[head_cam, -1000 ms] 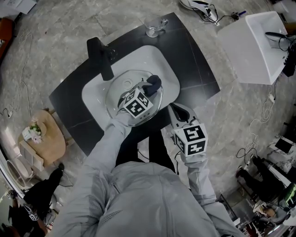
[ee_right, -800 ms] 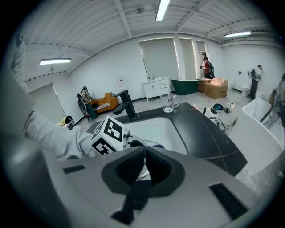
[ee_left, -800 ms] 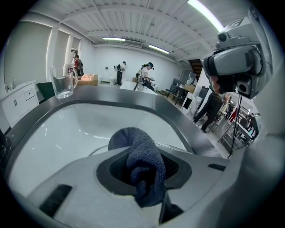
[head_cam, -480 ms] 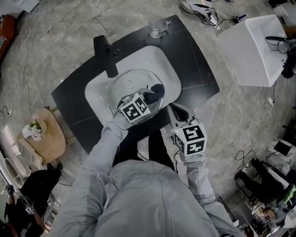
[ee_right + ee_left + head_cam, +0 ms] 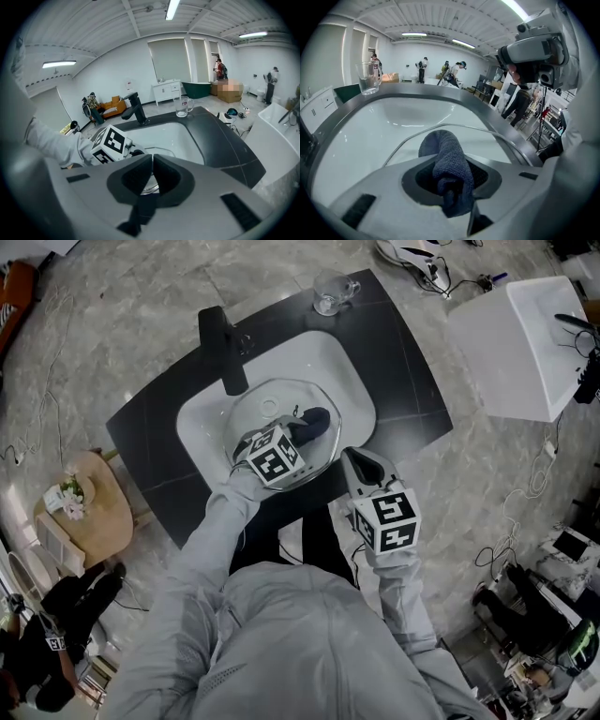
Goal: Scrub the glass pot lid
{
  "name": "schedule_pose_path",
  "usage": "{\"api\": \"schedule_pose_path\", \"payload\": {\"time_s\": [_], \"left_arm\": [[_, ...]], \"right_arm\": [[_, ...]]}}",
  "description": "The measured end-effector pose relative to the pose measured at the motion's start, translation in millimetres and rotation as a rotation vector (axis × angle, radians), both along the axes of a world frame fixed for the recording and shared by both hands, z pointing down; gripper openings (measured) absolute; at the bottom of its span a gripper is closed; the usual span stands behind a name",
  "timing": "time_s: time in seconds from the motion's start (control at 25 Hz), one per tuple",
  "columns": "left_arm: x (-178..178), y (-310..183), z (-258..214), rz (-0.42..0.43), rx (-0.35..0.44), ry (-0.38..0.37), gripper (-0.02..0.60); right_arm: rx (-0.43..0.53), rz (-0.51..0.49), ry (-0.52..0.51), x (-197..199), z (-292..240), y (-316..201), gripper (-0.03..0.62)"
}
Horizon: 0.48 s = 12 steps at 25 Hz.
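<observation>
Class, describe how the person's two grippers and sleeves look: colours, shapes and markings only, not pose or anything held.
Both the left gripper and the right gripper have smooth pale grey moulded bodies with dark inner jaw pads. Each carries a white cube printed with black square markers. The person wears light grey long sleeves.

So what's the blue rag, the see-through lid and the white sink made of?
The rag looks like soft microfibre-type cloth: nubbly weave. The lid is probably clear glass: you see straight through it. The sink looks like glossy white ceramic: bright light streaks.
</observation>
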<state>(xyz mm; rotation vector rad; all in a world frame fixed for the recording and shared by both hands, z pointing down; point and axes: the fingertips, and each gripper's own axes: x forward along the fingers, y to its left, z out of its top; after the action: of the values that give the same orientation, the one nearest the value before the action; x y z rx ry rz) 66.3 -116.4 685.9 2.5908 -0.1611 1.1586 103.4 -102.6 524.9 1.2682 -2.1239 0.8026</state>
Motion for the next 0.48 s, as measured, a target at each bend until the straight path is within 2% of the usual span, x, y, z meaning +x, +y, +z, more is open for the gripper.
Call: {"api": "schedule_pose_path", "payload": {"time_s": [0.16,0.48], "left_arm": [[-14,-21,19,-0.076,0.023,-0.059,0.114],[-41,-63,47,-0.275,0.022,-0.113,0.114]], "right_arm": [[-0.012,-0.001,0.005,1,3,-2,0.031],[-0.033,0.001,0.012,6,11,-11,0.031]]}}
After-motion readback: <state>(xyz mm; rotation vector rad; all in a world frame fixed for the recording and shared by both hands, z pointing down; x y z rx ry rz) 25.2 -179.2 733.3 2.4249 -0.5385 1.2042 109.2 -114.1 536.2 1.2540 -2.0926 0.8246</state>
